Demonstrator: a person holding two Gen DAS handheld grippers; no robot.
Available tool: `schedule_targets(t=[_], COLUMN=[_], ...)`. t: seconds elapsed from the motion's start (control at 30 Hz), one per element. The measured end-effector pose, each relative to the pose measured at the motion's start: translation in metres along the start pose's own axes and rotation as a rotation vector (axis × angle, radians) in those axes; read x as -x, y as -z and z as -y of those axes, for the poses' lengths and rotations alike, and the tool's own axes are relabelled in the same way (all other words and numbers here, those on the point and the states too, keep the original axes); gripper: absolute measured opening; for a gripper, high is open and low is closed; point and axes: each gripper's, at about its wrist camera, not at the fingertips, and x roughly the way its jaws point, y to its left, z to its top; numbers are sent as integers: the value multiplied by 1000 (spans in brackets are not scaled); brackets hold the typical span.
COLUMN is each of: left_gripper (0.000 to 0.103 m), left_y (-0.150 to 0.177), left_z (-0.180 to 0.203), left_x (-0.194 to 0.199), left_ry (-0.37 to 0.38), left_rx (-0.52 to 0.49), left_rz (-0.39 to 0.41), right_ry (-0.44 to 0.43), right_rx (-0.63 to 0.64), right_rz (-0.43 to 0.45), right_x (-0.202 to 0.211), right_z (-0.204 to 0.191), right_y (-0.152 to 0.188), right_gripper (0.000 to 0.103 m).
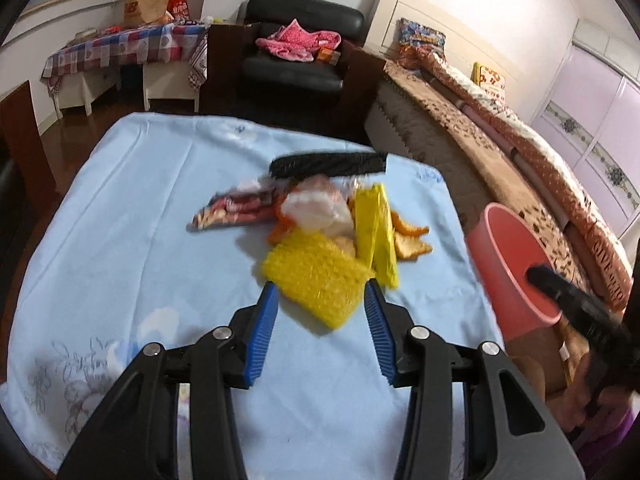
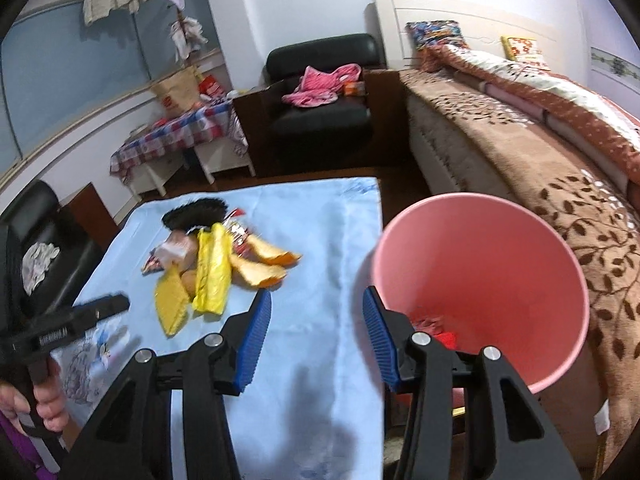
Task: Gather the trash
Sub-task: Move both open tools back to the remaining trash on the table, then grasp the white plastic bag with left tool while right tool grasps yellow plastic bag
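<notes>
On the counter [image 1: 120,200], the left gripper [image 1: 320,296] hangs open and empty, the trash pile [image 1: 320,232] just ahead of its tips. Right of it, the right gripper [image 2: 316,304] gapes empty beside the pink bin [image 2: 480,272].

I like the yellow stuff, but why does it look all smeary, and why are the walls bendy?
Left wrist view: crinkly yellow wrapper is motion-smeared; fisheye lens bends the walls. Right wrist view: round pink plastic bin looks sharper.

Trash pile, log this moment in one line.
left gripper: open, at yellow pad | right gripper: open, empty | bin: beside table, some trash inside
</notes>
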Motion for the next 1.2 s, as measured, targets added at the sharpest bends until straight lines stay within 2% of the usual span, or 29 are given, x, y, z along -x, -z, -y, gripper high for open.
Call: schedule_targets(t=[0.37,0.6,0.73,0.77,0.97,1.2], left_gripper=[45,45,44,38,33,29], left_y=[-43,-55,-55,-53,-43,-32], left_z=[7,6,-5,-6,-8,-22], left_x=[-26,-59,-73,-74,-66,-38], left_ry=[-1,-74,-56,-45,-30,4], left_rx=[-3,-45,-19,-14,-33,26], left_rz=[35,22,-11,-13,13,45], right_ry=[-34,-44,-63,-75,-95,-164], right_rx=[14,21,8,-2,18,34], right_rz=[-44,-74,-106,-117,-141,-160], right_x=[-26,-40,-47,-50,-59,-73], right_z=[-9,-10,-11,-11,-25,-50], right_y=[-2,-2,-1,0,2,-8], right_gripper=[47,47,47,47,47,46])
